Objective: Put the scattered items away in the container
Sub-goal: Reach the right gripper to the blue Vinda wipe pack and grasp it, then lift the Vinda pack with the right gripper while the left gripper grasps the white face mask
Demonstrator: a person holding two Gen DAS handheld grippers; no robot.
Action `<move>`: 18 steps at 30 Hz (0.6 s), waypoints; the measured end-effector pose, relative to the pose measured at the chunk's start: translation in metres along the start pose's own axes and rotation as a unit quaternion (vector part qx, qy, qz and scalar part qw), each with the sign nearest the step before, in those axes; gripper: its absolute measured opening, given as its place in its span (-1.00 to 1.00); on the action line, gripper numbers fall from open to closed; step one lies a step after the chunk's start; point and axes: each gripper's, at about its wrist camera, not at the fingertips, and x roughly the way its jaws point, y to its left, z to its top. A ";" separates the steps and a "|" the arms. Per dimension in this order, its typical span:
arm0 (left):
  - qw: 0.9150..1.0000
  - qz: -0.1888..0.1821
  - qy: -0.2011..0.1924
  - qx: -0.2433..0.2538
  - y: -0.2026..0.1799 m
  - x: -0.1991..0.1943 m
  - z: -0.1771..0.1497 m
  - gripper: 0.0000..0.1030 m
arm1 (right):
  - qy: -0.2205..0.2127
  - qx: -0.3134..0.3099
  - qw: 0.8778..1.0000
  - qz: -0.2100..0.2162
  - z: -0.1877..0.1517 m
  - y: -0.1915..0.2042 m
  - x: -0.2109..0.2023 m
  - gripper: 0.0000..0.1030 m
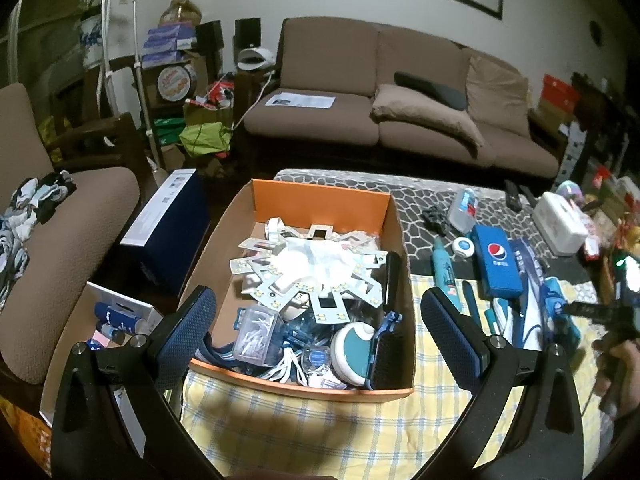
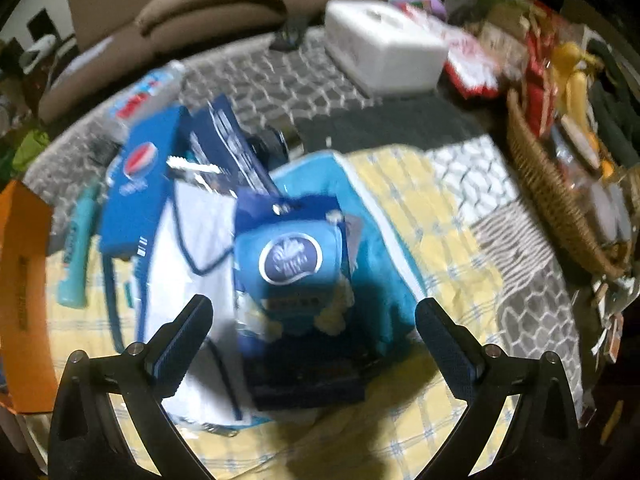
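Checked cloth (image 2: 420,216) blurred; blue pack (image 2: 292,260) smeared; both tools (image 1: 320,328) (image 2: 312,336) gape, empty.

The desk (image 1: 348,182) wears a grey cloth printed like cobblestones, and over its near part lies a yellow checked cloth (image 1: 320,432). An orange cardboard box (image 1: 394,394) rests on both cloths at the desk's left end. At about three o'clock from the box lie a teal tube (image 1: 443,270), a round white-and-blue case (image 1: 464,247) and a blue Pepsi box (image 1: 497,262). Toward one o'clock from the box a clear bottle (image 1: 462,206) lies on its side, and farther right stands a white plastic case (image 1: 560,220). In the right wrist view a woven basket (image 2: 548,188) sits at the desk's two o'clock edge, and a blue packet with a round logo (image 2: 290,260) rests on a turquoise cloth (image 2: 384,276).
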 end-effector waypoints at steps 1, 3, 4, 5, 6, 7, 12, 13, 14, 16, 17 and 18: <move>1.000 -0.001 0.000 0.000 0.000 0.000 0.000 0.99 | 0.008 0.004 1.000 0.005 -0.001 -0.001 0.007 0.98; 1.000 -0.003 0.003 0.000 -0.001 0.002 0.000 0.99 | 0.023 0.010 0.999 0.026 -0.002 -0.004 0.020 0.98; 1.000 -0.003 0.004 0.001 -0.002 0.002 -0.001 0.99 | 0.030 0.012 0.999 0.033 -0.002 -0.005 0.026 0.98; 1.000 -0.003 0.004 0.002 -0.002 0.003 -0.001 0.99 | 0.036 0.013 0.999 0.034 -0.004 -0.005 0.030 0.96; 1.000 -0.003 0.004 0.003 -0.003 0.003 -0.001 0.99 | 0.041 0.012 0.999 0.033 -0.004 -0.004 0.032 0.92; 1.000 -0.004 0.004 0.004 -0.003 0.003 -0.002 0.99 | 0.046 0.012 0.998 0.032 -0.004 -0.004 0.034 0.91; 1.000 -0.005 0.006 0.003 -0.005 0.004 -0.002 0.99 | 0.046 -0.008 0.999 0.026 -0.008 0.000 0.036 0.83; 1.000 -0.006 0.006 0.003 -0.006 0.004 -0.002 0.99 | 0.045 -0.019 0.999 0.020 -0.010 0.003 0.036 0.79; 1.000 -0.008 0.006 0.004 -0.006 0.004 -0.002 0.99 | 0.046 -0.031 0.998 0.012 -0.012 0.006 0.037 0.66; 1.000 -0.011 0.006 0.006 -0.008 0.004 -0.002 0.99 | 0.044 -0.049 0.998 0.007 -0.015 0.012 0.037 0.53; 1.000 -0.012 0.005 0.008 -0.009 0.004 -0.002 0.99 | 0.038 -0.055 0.998 0.005 -0.017 0.015 0.035 0.46; 1.000 -0.013 0.004 0.010 -0.010 0.003 -0.003 0.99 | 0.036 -0.061 0.997 0.007 -0.019 0.017 0.033 0.39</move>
